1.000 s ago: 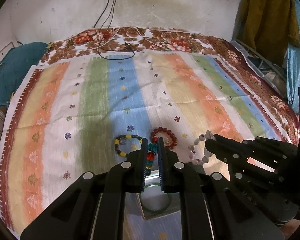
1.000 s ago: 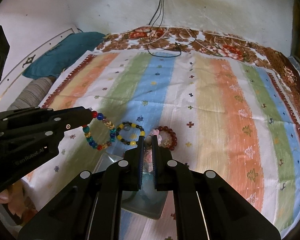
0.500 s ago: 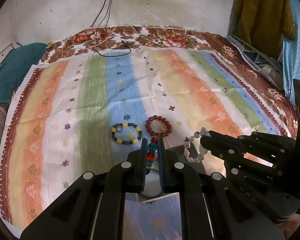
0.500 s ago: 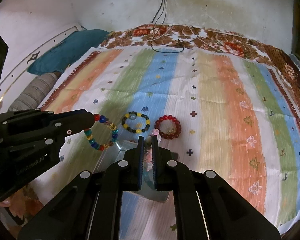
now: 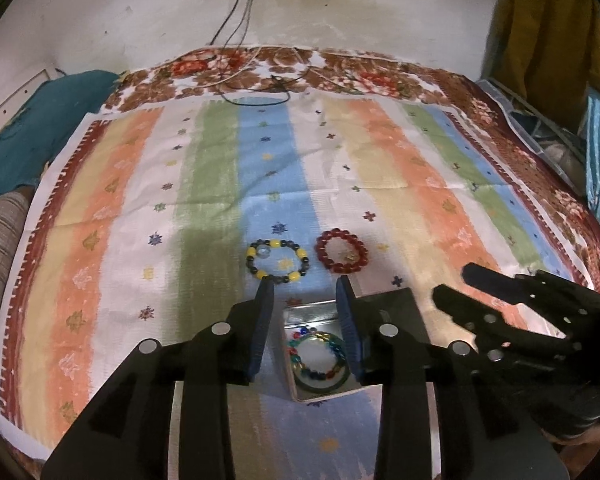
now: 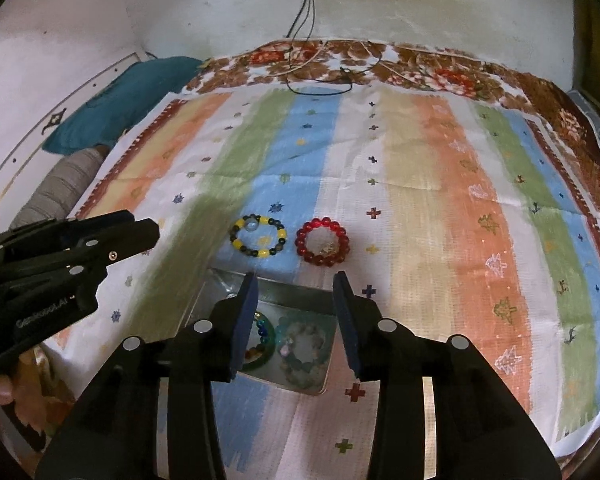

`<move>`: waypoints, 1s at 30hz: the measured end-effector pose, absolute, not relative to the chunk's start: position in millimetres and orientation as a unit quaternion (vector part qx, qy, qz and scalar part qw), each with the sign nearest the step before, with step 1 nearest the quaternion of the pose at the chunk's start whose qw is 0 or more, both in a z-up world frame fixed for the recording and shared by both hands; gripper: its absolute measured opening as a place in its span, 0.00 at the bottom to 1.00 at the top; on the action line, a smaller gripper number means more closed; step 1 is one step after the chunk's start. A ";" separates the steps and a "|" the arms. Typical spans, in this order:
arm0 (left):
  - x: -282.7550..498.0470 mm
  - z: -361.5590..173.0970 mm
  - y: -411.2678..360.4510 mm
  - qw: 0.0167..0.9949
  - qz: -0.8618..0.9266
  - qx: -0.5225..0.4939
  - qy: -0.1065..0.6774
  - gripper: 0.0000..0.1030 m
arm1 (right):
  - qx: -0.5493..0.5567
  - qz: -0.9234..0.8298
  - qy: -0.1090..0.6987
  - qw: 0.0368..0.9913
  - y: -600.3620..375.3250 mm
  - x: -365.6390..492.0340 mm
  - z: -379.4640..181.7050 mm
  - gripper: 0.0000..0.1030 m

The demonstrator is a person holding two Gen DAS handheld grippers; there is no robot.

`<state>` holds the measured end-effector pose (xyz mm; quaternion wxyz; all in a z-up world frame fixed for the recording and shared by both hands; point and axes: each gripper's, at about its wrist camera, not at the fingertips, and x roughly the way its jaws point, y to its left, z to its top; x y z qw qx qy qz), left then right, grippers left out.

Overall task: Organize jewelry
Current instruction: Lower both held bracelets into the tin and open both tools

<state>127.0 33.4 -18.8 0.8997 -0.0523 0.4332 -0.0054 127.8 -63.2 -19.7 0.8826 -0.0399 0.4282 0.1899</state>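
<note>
A small metal tin (image 5: 306, 312) (image 6: 284, 294) lies open on the striped cloth near me. In it lie a multicoloured bead bracelet (image 5: 318, 358) (image 6: 260, 340) and a pale bead bracelet (image 6: 304, 350). A yellow-and-dark bead bracelet (image 5: 278, 261) (image 6: 258, 236) and a red bead bracelet (image 5: 341, 251) (image 6: 322, 242) lie on the cloth just beyond the tin. My left gripper (image 5: 305, 284) is open and empty above the tin. My right gripper (image 6: 296, 280) is open and empty above the tin too.
The striped cloth (image 5: 204, 184) covers a bed with a floral border. Cables (image 5: 256, 92) trail from a wall socket onto the far edge. A teal pillow (image 6: 124, 100) lies at the left. Clothes (image 5: 548, 40) hang at the right.
Both grippers have opened. The multicoloured bracelet left my left gripper and the pale bracelet left my right gripper; both now lie in the tin.
</note>
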 end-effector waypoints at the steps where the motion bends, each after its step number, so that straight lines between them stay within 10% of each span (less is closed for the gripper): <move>1: 128.6 -19.8 35.8 0.899 -0.002 -0.054 0.435 0.38 | -0.038 0.189 0.429 0.882 -64.1 129.9 -19.8 0.39; 20: 162.3 -39.1 59.5 0.886 0.043 -0.054 0.458 0.83 | -0.052 0.150 0.445 0.881 -68.3 166.9 -30.9 0.60; 30: 174.7 -50.8 68.4 0.881 0.065 -0.058 0.464 0.89 | -0.043 0.147 0.442 0.884 -65.9 179.3 -30.5 0.77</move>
